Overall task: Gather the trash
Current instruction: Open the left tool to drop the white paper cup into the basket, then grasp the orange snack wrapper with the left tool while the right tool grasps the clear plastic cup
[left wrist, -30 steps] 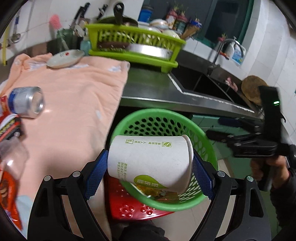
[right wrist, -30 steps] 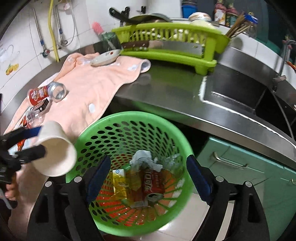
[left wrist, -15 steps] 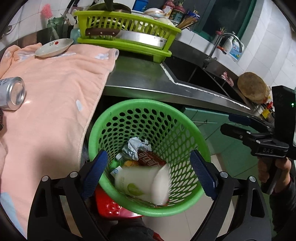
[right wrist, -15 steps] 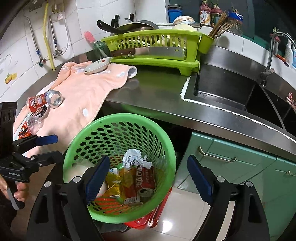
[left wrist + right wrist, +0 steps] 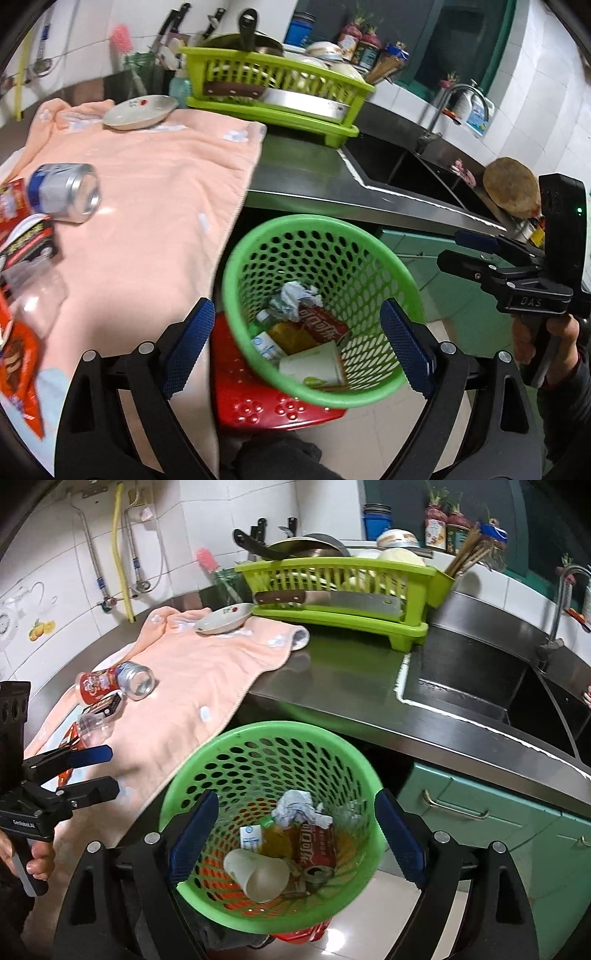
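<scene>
The green basket [image 5: 306, 220] [image 5: 273, 728] stands below the counter edge. A white paper cup [image 5: 314, 369] [image 5: 258, 875] lies in it, along with a red can [image 5: 314, 845] and crumpled paper [image 5: 295, 808]. My left gripper [image 5: 295, 308] hangs open and empty over the basket's near rim. My right gripper [image 5: 295, 797] is also above the basket, its jaws opening with nothing held between them. On the pink towel [image 5: 147, 184] lie a tipped can [image 5: 62, 192] [image 5: 114, 681], a clear plastic cup [image 5: 33, 291], a dark packet [image 5: 29, 240] and an orange wrapper [image 5: 18, 369].
A lime dish rack [image 5: 273, 92] with a cleaver and a small plate [image 5: 138, 112] sit at the back of the steel counter. The sink [image 5: 480, 679] is to the right, with teal cabinets [image 5: 480, 812] below. A red stool [image 5: 273, 402] is under the basket.
My left gripper let go of the paper cup, which dropped into the basket and now lies on the other trash. Both grippers have drawn back a little from the basket.
</scene>
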Motion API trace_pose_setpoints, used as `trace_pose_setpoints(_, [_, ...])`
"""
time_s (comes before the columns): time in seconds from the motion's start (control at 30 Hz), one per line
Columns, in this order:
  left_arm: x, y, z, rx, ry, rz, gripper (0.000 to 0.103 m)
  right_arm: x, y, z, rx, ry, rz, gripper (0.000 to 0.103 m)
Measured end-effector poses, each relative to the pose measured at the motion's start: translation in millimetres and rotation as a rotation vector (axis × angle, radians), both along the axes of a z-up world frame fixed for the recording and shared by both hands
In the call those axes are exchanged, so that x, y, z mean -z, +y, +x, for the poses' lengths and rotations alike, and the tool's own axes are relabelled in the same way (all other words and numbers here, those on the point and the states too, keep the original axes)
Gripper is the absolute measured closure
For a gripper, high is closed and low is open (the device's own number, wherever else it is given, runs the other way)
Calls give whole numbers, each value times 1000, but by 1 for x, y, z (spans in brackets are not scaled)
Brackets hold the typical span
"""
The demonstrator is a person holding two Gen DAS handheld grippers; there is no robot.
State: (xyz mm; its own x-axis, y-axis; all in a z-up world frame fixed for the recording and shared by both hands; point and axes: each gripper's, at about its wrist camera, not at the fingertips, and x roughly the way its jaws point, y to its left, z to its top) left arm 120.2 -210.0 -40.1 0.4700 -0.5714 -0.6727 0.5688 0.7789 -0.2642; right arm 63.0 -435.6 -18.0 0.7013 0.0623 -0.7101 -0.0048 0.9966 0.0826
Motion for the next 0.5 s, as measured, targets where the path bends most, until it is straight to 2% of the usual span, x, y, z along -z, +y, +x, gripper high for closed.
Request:
trace_pose_setpoints(0.2, [-7, 35, -10, -59, -49, 39, 13, -2, 23, 6, -47, -1, 6, 19])
trace_pose_setpoints(0.5, [-28, 107, -24, -184, -187, 127, 13, -6, 68, 19, -133, -3, 2, 17])
